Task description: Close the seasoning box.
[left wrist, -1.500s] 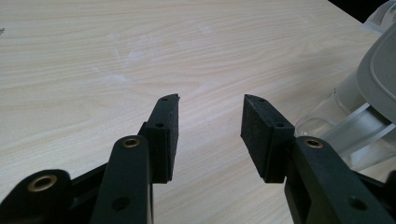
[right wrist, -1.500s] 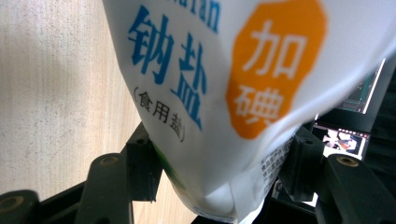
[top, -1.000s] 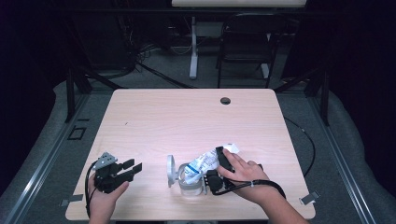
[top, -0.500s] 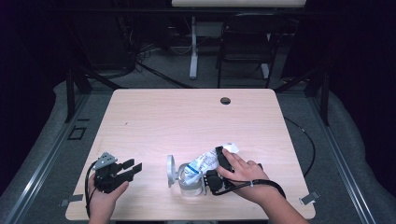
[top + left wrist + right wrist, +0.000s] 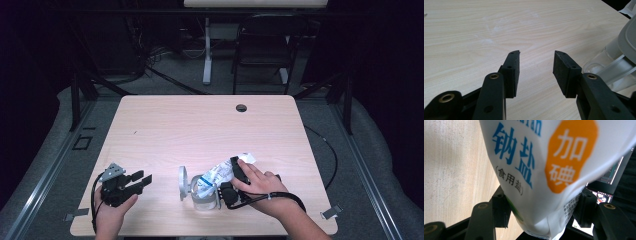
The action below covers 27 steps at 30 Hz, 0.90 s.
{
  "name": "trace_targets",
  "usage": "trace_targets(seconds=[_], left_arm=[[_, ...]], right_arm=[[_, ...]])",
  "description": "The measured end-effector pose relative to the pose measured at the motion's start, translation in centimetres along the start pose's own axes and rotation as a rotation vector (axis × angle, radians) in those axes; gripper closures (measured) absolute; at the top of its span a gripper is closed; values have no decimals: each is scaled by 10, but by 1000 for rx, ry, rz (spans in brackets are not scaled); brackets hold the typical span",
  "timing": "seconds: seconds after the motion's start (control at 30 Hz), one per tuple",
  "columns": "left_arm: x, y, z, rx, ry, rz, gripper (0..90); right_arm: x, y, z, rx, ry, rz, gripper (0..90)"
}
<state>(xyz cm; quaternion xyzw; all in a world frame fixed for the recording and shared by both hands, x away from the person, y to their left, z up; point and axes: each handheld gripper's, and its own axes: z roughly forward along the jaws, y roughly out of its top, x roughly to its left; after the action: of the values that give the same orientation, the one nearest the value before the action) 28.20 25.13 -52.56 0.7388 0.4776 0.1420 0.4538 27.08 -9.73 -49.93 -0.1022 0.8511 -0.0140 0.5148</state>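
Note:
A white salt bag [image 5: 219, 172] with blue and orange print [image 5: 544, 165] lies tipped, its mouth in a clear jar [image 5: 201, 196] near the table's front edge. The jar's round hinged lid [image 5: 183, 182] stands open on its left. My right gripper [image 5: 229, 178] is shut on the bag, and its pads [image 5: 502, 208] press the bag's lower end from both sides. My left gripper [image 5: 144, 180] rests low over the wood to the left of the jar, open, with nothing between its pads [image 5: 512, 67]. The jar [image 5: 609, 67] and its grey lid [image 5: 629, 37] show at the right in the left gripper view.
The light wooden table [image 5: 200, 125] has a dark cable hole [image 5: 241, 107] near its far edge. A chair [image 5: 262, 47] and a white stand leg [image 5: 207, 50] are behind the table on the dark floor. A cable [image 5: 327, 150] loops off the right edge.

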Motion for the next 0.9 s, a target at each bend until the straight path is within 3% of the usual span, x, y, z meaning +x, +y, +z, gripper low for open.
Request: trace_targets(seconds=[0.9], left_arm=[[0, 0, -1, -4, 1, -1, 571]], right_arm=[[-2, 1, -1, 7, -6, -30, 419]])
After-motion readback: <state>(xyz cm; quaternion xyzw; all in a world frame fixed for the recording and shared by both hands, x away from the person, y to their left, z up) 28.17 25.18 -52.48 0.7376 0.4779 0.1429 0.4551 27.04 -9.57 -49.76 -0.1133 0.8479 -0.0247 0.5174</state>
